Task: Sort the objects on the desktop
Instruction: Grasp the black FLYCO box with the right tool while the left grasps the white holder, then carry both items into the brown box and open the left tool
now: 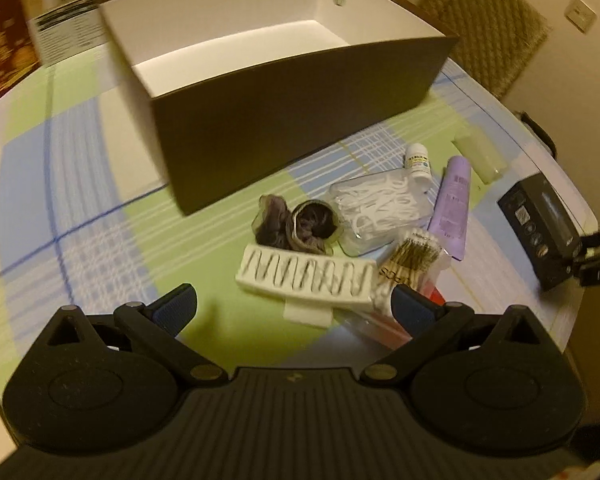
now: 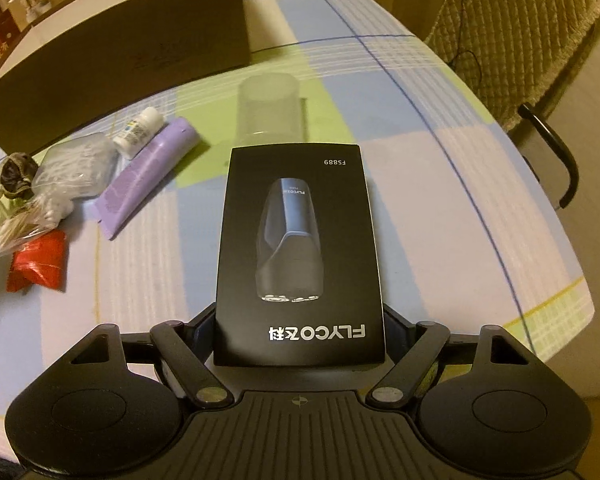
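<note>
My right gripper is shut on the near end of a black shaver box, one finger against each long side. The left wrist view shows the same black box at the table's right edge. My left gripper is open and hovers just short of a white ribbed clip holder. Behind that lie a dark scrunchie, a clear box of floss picks, a bag of cotton swabs, a purple tube and a small white bottle.
A large brown box with a white inside stands open at the back of the checked tablecloth. A pale translucent case lies beyond the shaver box, a red packet at the left. A padded chair stands past the table's right edge.
</note>
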Motion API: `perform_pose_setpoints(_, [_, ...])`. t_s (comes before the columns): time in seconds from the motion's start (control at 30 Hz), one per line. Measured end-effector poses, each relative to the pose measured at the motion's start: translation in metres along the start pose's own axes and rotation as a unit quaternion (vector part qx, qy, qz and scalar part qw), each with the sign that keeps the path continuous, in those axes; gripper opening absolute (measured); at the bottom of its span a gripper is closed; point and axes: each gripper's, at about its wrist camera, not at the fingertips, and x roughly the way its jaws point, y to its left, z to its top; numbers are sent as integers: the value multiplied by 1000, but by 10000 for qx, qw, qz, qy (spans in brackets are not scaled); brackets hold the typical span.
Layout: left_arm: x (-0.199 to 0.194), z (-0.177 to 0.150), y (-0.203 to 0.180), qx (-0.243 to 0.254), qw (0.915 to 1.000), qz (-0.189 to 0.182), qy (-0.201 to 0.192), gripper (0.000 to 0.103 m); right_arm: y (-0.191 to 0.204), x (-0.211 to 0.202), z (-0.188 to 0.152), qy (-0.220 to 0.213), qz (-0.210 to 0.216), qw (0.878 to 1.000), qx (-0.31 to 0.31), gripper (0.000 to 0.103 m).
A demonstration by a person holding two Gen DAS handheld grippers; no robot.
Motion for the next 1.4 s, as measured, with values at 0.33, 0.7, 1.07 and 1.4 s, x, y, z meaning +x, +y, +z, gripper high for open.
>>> perform_pose_setpoints(0.33, [33,16,9,490,9967,-568,314,97,-11,-2,-2,-103,159,9998,-16,77])
perform_pose_setpoints(0.7, [26,-1,7,263,9989,-317,204,82,-9,-6,7,-277,200,9992,-207,77])
perform_pose_setpoints(1.07, [-15,-44,8,-598,9966,559,2,82,-3,12,28,-253,213,9966,-753,78])
perform_pose_setpoints(1.4, [-44,-67,-42,-1041,9889,1045,-200,82,-12,4,21,-232,710,9861,-1482,76])
